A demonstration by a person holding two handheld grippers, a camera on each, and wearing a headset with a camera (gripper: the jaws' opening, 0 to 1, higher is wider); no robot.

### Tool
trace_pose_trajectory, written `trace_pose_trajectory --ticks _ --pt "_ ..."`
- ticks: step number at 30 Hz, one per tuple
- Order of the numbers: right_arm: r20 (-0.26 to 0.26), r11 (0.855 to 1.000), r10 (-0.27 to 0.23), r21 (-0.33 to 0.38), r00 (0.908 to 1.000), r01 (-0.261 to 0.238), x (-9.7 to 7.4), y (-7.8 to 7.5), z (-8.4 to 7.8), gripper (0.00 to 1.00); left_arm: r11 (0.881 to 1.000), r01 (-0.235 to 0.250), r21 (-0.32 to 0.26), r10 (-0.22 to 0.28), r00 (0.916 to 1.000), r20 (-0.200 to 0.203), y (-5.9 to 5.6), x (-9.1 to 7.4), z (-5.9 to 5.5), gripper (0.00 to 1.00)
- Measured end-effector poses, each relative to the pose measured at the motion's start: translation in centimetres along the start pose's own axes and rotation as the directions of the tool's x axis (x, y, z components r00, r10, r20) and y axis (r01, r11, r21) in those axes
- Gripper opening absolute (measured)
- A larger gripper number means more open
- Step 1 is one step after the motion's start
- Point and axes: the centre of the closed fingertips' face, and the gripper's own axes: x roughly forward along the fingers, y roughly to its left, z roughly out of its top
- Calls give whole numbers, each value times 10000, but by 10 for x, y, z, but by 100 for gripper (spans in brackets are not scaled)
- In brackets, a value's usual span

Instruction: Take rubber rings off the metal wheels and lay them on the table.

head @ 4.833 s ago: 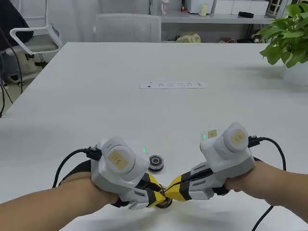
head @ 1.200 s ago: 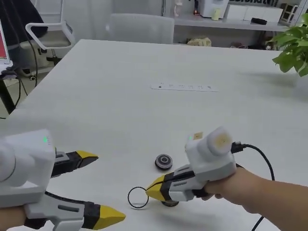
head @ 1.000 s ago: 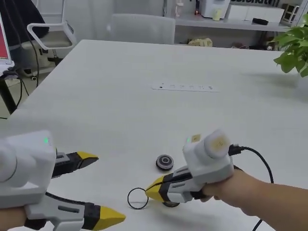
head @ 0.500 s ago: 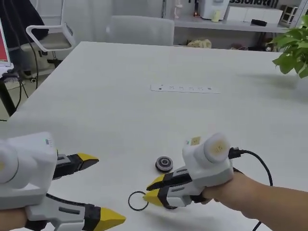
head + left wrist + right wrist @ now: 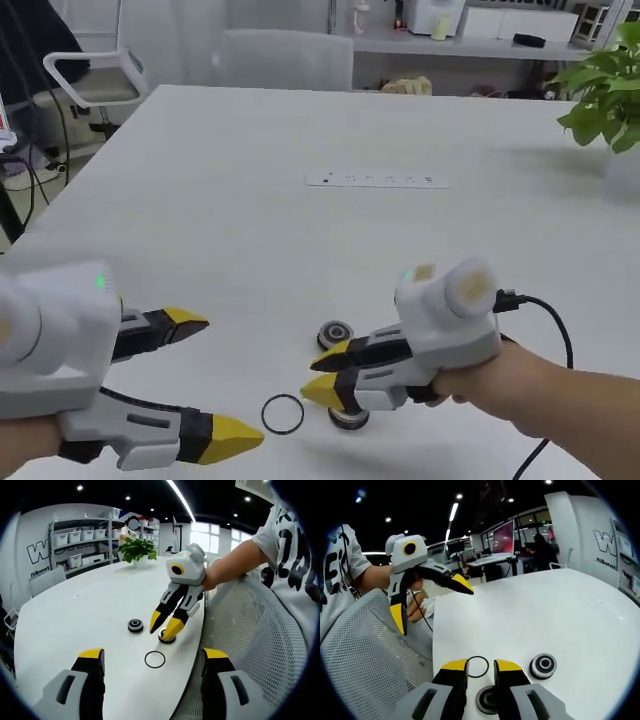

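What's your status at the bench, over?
Left hand-held gripper open wide, holding nothing. Right hand-held gripper slightly open over near wheel. One rubber ring flat on table; second wheel beside. Nothing in the way.

Bright, even ceiling light; fisheye-warped edges

- The left gripper (image 5: 225,378) has a pale grey body, black jaws with yellow tips, and a small green light.
- The right gripper (image 5: 318,375) has the same grey, black and yellow, with a tan round patch on top.
- The rubber ring (image 5: 282,413) is plain black.
- The two metal wheels (image 5: 334,334) (image 5: 348,417) are dark on the outside and silvery grey towards the hub.
- The table (image 5: 300,230) is white with a faint fine grain.
- The power strip (image 5: 368,179) is white.
- The cable (image 5: 548,318) is black.
- The potted plant (image 5: 600,95) is bright green.
- The T-shirt (image 5: 287,535) is white with black print.
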Motion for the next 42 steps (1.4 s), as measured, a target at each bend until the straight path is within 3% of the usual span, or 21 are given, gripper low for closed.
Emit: trace_pose_trajectory --ticks 11,22,34,42 --pt "281 9997 -258 20 9993 257 -20 -9 4 20 9994 208 287 -212 9997 136 3 12 15 75" --pt "324 9984 -550 115 9980 546 -41 -20 -2 23 9958 634 660 -636 9980 0 0 29 23 69" --pt "-64 9986 -538 -9 9985 538 -54 -23 -18 28 9895 1160 865 -1135 9930 -337 -9 49 19 63" --pt "-550 9991 -380 -209 9978 369 -52 -22 -33 29 9841 1530 907 -1483 9873 -560 -15 63 16 57"
